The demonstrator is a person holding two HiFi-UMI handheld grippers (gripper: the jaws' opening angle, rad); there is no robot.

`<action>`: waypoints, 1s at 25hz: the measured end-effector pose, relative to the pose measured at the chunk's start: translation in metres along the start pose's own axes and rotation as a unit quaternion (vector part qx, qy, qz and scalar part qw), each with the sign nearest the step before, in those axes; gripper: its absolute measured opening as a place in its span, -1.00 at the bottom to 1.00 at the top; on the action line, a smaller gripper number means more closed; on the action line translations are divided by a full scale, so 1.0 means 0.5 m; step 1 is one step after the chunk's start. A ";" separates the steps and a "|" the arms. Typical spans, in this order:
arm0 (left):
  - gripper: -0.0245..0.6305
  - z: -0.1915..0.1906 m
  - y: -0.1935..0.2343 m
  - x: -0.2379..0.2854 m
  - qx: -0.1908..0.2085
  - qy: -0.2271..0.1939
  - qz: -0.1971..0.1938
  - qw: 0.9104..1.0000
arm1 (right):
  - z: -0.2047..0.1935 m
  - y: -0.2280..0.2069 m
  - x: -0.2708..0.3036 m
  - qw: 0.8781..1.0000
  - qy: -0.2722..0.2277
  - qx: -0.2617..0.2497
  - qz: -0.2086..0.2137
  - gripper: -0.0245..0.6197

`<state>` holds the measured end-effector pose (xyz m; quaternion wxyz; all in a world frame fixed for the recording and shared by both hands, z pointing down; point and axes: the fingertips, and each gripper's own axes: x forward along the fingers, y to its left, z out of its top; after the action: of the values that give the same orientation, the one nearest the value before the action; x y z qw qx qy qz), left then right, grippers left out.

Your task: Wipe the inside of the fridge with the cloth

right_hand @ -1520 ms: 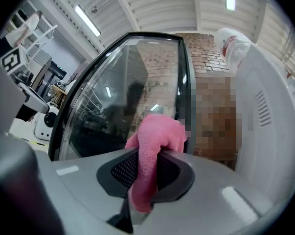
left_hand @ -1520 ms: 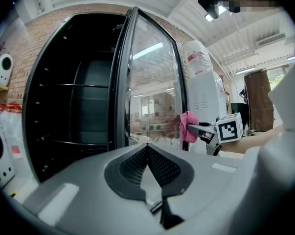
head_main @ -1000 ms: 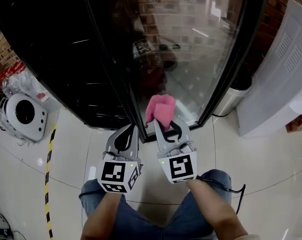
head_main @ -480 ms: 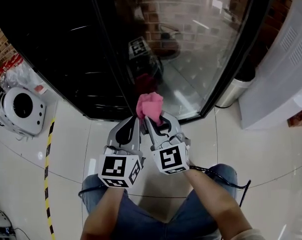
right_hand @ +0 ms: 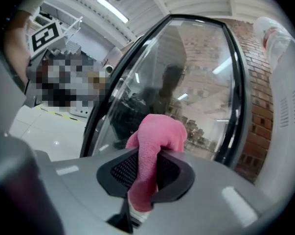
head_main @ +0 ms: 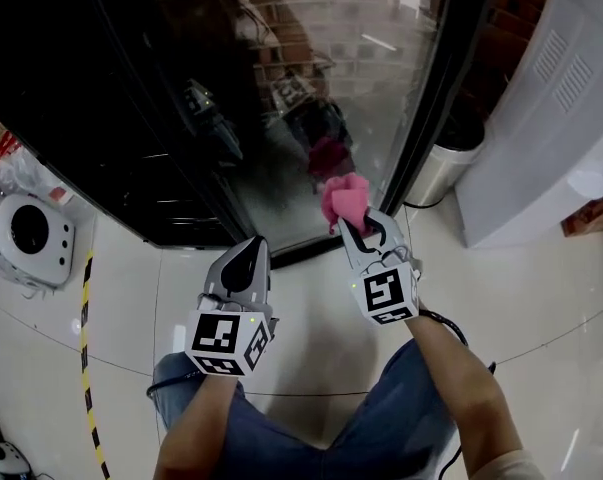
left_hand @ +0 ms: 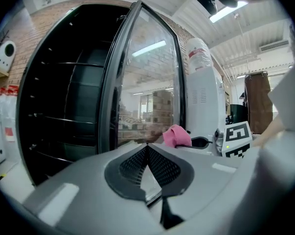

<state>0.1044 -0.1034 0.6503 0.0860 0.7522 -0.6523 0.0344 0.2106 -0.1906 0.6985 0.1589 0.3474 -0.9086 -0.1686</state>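
The person's jeans-clad legs (head_main: pixel 311 438) fill the near edge of the head view, with both forearms reaching forward over the white tiled floor (head_main: pixel 131 298). The left gripper (head_main: pixel 249 253) is at the left; in its own view the jaws meet tip to tip with nothing between them (left_hand: pixel 147 148). The right gripper (head_main: pixel 369 226) sits a little farther out and to the right, its jaws clamped on a pink cloth (head_main: pixel 344 200) that bunches up past the tips (right_hand: pixel 159 131).

The cloth hangs just in front of the lower right corner of the fridge's glass door (head_main: pixel 331 98), which is swung open. To the left, the dark fridge interior (head_main: pixel 101 98) shows wire shelves (left_hand: pixel 64 119).

Farther right are a metal bin (head_main: pixel 441 173) and a white water dispenser (head_main: pixel 541 138).
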 end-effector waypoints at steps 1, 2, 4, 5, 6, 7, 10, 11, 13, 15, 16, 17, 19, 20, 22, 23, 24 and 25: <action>-0.88 -0.003 -0.005 0.004 -0.001 0.002 -0.002 1.000 | -0.016 -0.020 -0.005 1.000 0.007 -0.001 -0.005 -0.75; -0.88 -0.006 -0.009 0.008 -0.001 0.005 -0.003 1.000 | -0.029 -0.041 -0.010 1.000 0.011 0.000 -0.012 -0.75; -0.88 -0.011 -0.018 0.015 -0.002 0.009 -0.006 1.000 | -0.052 -0.089 -0.020 0.999 0.020 0.010 -0.034 -0.75; -0.88 -0.013 -0.022 0.018 -0.003 0.010 -0.007 1.000 | -0.066 -0.113 -0.026 0.998 0.027 0.021 -0.049 -0.75; -0.88 -0.014 -0.025 0.019 -0.003 0.011 -0.008 1.000 | -0.081 -0.136 -0.032 0.997 0.034 0.033 -0.064 -0.75; -0.88 -0.015 -0.027 0.020 -0.002 0.011 -0.008 1.000 | -0.095 -0.154 -0.038 0.995 0.040 0.046 -0.077 -0.75; -0.88 -0.012 -0.025 0.021 -0.002 0.011 -0.006 1.000 | -0.115 -0.175 -0.048 0.993 0.048 0.063 -0.091 -0.75; -0.88 -0.011 -0.024 0.021 -0.001 0.011 -0.004 1.000 | -0.115 -0.173 -0.048 0.993 0.047 0.063 -0.089 -0.75; -0.88 -0.010 -0.023 0.022 -0.003 0.009 -0.004 1.000 | -0.101 -0.163 -0.049 0.994 0.038 0.062 -0.085 -0.75; -0.88 -0.011 -0.024 0.019 -0.010 0.006 -0.003 1.000 | -0.068 -0.136 -0.051 0.995 0.019 0.066 -0.074 -0.75; -0.88 -0.012 -0.022 0.016 -0.012 0.004 -0.001 1.000 | -0.046 -0.112 -0.049 0.995 0.007 0.073 -0.064 -0.75; -0.88 -0.013 -0.017 0.012 -0.012 0.002 0.002 1.000 | -0.024 -0.082 -0.045 0.995 -0.006 0.086 -0.053 -0.75; -0.88 -0.013 -0.004 0.003 -0.010 0.001 0.012 1.000 | 0.015 -0.008 -0.030 0.992 -0.026 0.120 -0.029 -0.75; -0.88 -0.012 0.002 0.000 -0.012 0.001 0.016 1.000 | 0.030 0.031 -0.021 0.990 -0.032 0.134 -0.016 -0.75; -0.88 -0.010 0.009 -0.005 -0.022 -0.001 0.021 1.000 | 0.055 0.111 0.002 0.988 -0.038 0.146 0.012 -0.75; -0.88 -0.009 0.012 -0.007 -0.027 -0.002 0.023 0.999 | 0.065 0.150 0.014 0.988 -0.039 0.147 0.027 -0.75; -0.88 -0.008 0.015 -0.009 -0.032 -0.002 0.024 0.999 | 0.071 0.187 0.027 0.987 -0.039 0.148 0.040 -0.75; -0.88 -0.007 0.019 -0.011 -0.037 -0.002 0.026 0.999 | 0.073 0.224 0.039 0.987 -0.036 0.148 0.052 -0.75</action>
<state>0.0942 -0.0986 0.6538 0.1113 0.7311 -0.6730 0.0111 0.1173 -0.1186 0.7159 0.0809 0.3135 -0.9454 -0.0360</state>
